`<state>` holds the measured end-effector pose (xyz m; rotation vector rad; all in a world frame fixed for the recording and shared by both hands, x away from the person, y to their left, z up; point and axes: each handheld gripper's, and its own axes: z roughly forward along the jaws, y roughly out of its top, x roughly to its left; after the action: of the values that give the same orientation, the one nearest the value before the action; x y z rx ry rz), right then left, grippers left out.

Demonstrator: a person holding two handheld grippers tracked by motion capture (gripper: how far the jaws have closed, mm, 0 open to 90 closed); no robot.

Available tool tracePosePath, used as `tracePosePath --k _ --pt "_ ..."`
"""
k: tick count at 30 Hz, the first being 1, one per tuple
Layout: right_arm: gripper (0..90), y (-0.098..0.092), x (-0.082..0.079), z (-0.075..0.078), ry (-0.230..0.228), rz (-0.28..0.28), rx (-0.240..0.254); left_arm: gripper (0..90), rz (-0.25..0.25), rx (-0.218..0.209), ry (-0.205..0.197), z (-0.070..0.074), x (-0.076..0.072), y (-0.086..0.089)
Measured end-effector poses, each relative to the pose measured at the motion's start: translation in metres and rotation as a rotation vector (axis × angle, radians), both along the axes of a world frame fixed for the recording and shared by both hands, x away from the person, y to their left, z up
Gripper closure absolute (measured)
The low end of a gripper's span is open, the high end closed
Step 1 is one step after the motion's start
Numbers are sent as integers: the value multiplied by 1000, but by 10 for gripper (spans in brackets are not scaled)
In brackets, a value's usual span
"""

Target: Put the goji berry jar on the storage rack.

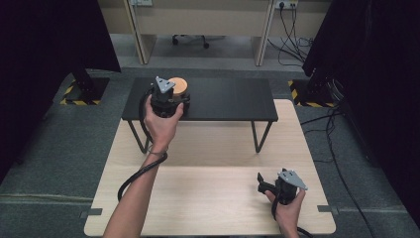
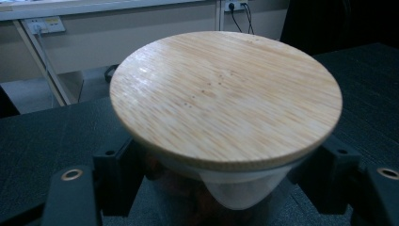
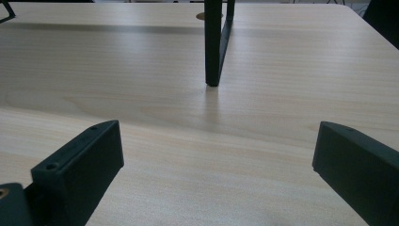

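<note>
The jar (image 2: 226, 188), clear under its bamboo lid (image 2: 226, 94), sits clamped in the left gripper (image 2: 226, 183)'s fingers; right gripper (image 3: 216, 174) gapes empty.

An office-like lab is suggested: grey carpet (image 1: 59, 148), black curtains (image 1: 44, 34) at both edges, beige desk partitions (image 1: 198, 20) along the top.

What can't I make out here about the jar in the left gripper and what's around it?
- Jar contents: left gripper view, wooden lid covers the top, body dark below.
- Jar body: high view, left gripper and hand hide it.
- Jar base on or off the black shelf: undecidable.
- Right gripper: jaws wide open over the table, nothing between; their bases are cut off by the frame's bottom edge.
</note>
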<state>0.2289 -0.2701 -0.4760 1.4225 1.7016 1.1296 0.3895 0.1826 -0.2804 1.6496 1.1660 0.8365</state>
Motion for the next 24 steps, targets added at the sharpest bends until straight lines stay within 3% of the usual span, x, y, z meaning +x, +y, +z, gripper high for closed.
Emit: tracePosePath --k 4,24 --pt "24 0 0 0 1 1 -5 256 0 -35 12 -1 4 4" --pt "24 2 -1 0 -5 1 -12 255 -18 -42 -8 -7 6 9"
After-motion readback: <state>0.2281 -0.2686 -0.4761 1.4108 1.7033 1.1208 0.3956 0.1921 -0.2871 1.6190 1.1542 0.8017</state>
